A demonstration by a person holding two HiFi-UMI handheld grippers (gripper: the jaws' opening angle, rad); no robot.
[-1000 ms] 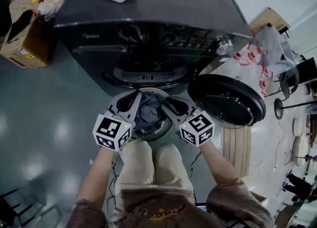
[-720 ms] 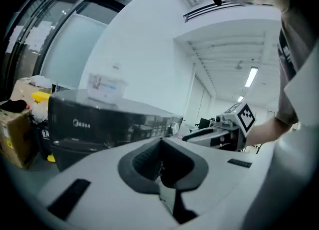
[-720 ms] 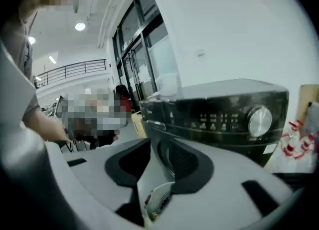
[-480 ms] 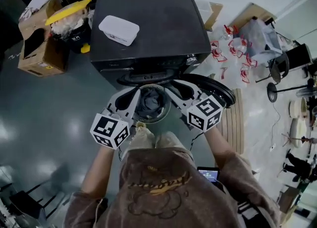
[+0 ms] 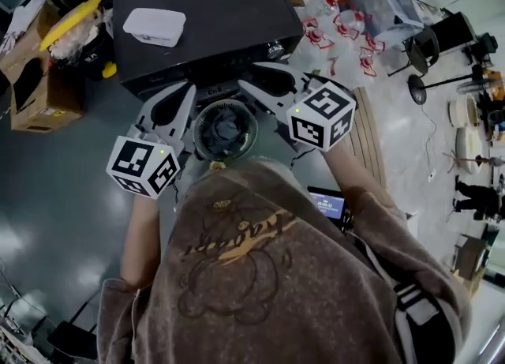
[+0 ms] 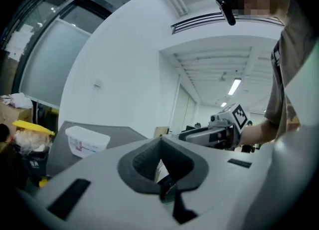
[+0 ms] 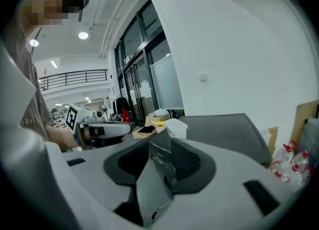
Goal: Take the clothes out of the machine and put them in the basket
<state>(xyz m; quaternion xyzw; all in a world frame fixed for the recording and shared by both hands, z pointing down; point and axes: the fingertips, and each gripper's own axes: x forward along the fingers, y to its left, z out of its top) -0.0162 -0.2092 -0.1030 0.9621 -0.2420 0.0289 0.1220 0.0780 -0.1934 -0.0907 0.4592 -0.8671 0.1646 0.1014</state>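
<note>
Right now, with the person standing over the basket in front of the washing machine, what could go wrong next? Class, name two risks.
1. The basket of dark clothes sits right in front of the person, between them and the machine. A step forward could kick it or tip it over.
2. A wooden pallet lies close by on the person's right. A sidestep that way might catch a foot on it.

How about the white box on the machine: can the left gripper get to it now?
Probably yes. The left gripper hovers just in front of the machine, and nothing stands between it and the white box on top.
</note>
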